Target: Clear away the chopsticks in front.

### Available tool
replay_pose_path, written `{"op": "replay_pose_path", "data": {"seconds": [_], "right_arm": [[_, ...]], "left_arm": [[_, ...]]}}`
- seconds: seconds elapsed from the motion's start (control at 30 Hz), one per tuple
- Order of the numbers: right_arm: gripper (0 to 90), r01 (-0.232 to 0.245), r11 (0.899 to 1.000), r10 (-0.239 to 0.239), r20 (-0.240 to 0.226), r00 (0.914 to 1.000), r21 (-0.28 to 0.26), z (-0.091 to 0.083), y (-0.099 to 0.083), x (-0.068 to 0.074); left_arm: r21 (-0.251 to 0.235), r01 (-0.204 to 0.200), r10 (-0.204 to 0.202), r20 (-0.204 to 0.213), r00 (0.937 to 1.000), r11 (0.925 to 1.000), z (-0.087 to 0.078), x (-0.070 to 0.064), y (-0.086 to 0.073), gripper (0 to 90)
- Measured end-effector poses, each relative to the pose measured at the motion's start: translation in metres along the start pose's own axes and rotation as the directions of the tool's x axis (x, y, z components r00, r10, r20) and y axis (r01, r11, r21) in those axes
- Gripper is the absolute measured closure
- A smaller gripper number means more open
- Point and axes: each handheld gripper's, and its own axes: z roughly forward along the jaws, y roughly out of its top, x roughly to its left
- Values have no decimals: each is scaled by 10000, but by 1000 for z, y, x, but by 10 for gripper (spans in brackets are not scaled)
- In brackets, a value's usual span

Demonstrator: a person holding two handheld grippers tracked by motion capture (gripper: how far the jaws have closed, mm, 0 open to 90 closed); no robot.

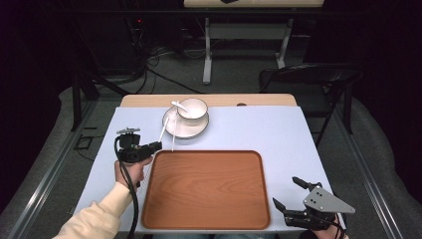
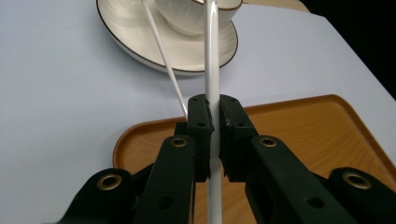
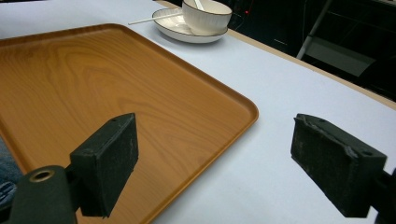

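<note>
Dark room, cables all over the floor at the back, a folding chair (image 1: 318,79) off to the far right, and in the middle a surface (image 1: 259,129) covered in a pale blue-grey sheet. Sitting on it near the person's side is a big wooden tray (image 1: 206,189), nothing in it. Past the tray's far left corner there's a white plate (image 1: 174,128) with a dark rim, and a white bowl (image 1: 193,108) on top of it with a white spoon (image 1: 177,104) resting in it, handle pointing left.

The left claw (image 1: 152,147) is just off the tray's far left corner, held by a hand (image 1: 130,172) in a cream sleeve. From the left gripper view its jaws are squeezed together on a white chopstick (image 2: 211,70), gripped partway along so the stick runs up between the pads toward the bowl. A second chopstick (image 2: 163,56) lies loose beside it, angled, its far end up on the plate and its near end dropping behind the left jaw. Can't tell if that one touches the claw or not.

The right claw (image 1: 291,191) is down at the near right corner of the surface, just off the tray's right edge. Its jaws are spread wide apart with nothing between them, hanging over bare cloth.
</note>
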Motion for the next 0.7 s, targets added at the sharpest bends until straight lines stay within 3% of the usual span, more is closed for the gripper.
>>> {"op": "replay_pose_path", "data": {"seconds": [0.47, 0.7], "right_arm": [[143, -3, 10000, 3, 13, 10000, 5, 0, 0, 0], [143, -2, 10000, 2, 3, 10000, 33, 0, 0, 0]], "left_arm": [[97, 661, -658, -279, 9974, 9978, 0, -3, -50, 840], [281, 995, -973, -707, 9927, 9946, 4, -4, -74, 839]]}}
